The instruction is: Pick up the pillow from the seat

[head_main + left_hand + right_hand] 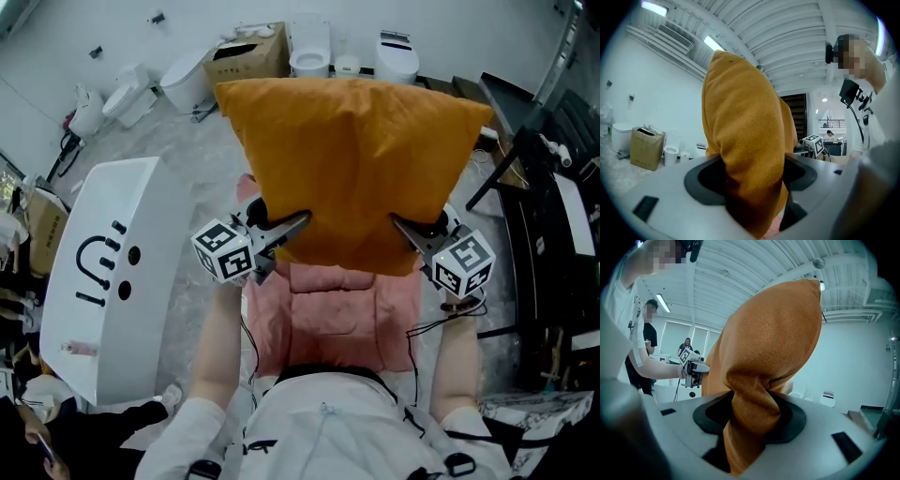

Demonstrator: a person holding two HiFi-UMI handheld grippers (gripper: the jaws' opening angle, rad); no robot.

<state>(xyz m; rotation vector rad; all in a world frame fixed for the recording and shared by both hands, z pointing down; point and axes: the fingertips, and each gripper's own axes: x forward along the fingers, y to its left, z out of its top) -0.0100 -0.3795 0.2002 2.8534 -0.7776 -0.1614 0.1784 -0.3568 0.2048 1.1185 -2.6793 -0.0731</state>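
Note:
An orange-brown pillow [352, 164] hangs lifted in the air above a pink-cushioned seat [333, 309] in the head view. My left gripper [300, 223] is shut on the pillow's lower left edge, and my right gripper [401, 225] is shut on its lower right edge. In the left gripper view the pillow [745, 150] fills the gap between the jaws, its fabric bunched. The right gripper view shows the pillow [768, 380] pinched and twisted between the jaws, with the left gripper [693, 369] seen beyond it.
A white bathtub-like fixture [103, 281] lies at the left. White toilets [309, 47] and a cardboard box [246, 58] stand at the back. Dark shelving [544, 234] runs along the right. Other people stand in the background of the right gripper view.

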